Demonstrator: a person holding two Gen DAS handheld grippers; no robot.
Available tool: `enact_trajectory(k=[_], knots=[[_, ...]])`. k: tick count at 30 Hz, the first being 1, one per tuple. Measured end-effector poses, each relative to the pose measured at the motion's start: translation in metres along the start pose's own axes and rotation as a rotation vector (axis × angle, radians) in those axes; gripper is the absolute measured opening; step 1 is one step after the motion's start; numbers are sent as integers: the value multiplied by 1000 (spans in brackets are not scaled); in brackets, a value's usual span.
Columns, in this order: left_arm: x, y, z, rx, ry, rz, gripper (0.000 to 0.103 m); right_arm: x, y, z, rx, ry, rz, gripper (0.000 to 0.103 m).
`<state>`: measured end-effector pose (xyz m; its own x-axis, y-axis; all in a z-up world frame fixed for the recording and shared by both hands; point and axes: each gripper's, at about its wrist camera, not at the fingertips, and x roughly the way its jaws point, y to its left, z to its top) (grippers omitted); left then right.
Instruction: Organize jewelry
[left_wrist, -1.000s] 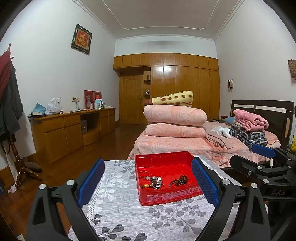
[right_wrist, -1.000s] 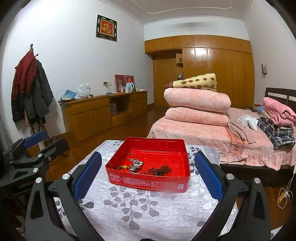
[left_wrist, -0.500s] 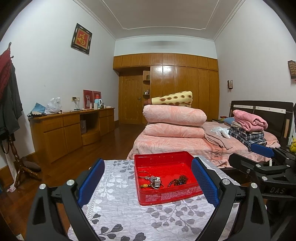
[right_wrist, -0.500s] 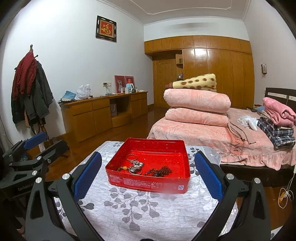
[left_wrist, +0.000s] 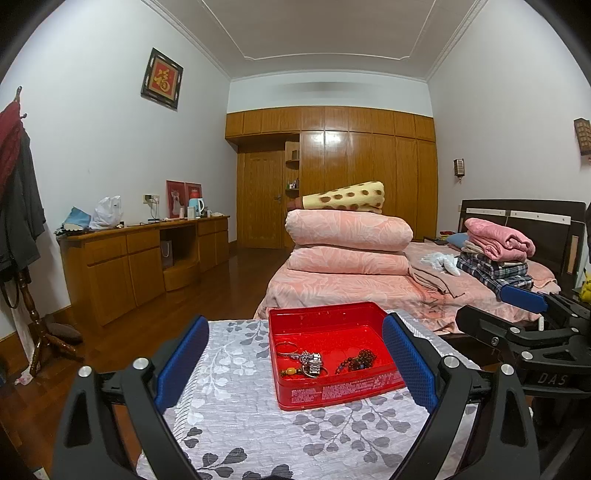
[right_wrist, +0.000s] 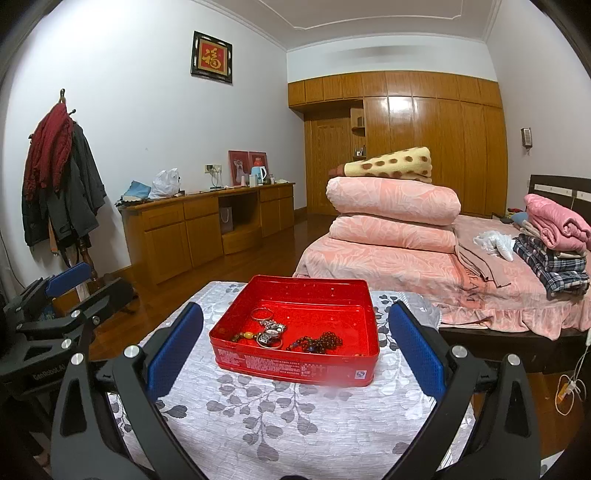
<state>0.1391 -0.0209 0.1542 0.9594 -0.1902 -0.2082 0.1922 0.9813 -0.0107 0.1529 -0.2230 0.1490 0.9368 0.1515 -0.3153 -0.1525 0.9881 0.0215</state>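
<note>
A red tin box (left_wrist: 343, 392) (right_wrist: 295, 363) stands on a small table with a grey leaf-pattern cloth (left_wrist: 236, 417) (right_wrist: 258, 417). Inside lie a silver watch with a ring (left_wrist: 310, 360) (right_wrist: 271, 328), a dark bead bracelet (left_wrist: 358, 360) (right_wrist: 321, 339) and a yellow-bead piece (left_wrist: 288, 371) (right_wrist: 245, 336). My left gripper (left_wrist: 295, 363) is open and empty, held back from the box. My right gripper (right_wrist: 295, 352) is open and empty, also short of the box. Each gripper shows at the edge of the other's view.
A bed with folded pink quilts (left_wrist: 347, 240) (right_wrist: 395, 218) stands behind the table. A wooden sideboard (left_wrist: 147, 258) (right_wrist: 207, 225) runs along the left wall. A coat rack (right_wrist: 59, 177) stands at the left. A wooden wardrobe (left_wrist: 354, 177) fills the far wall.
Both views have shifted only slightly; the box sits a touch further left in the left wrist view. Both grippers stay open and the jewelry has not moved.
</note>
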Motion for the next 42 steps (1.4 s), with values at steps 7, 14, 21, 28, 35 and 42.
enact_trajectory(k=[7,14,21,28,35,42], knots=[[0,0,0,-3,0,1,93,2,0,1,-5,-1,0,97],[2,0,1,4,4,-1,93,2,0,1,-4,-1,-1,97],[3,-1,0,3,10,-8,93,2,-1,1,-3,0,-2,97],[4,-2,-1,2,11,-6,93,3,-1,-1,-2,1,-3,97],[4,-2,-1,3,11,-5,93,3,-1,-1,-3,2,-3,97],[5,-2,-1,2,11,-5,93,3,-2,-1,-1,2,-3,97]])
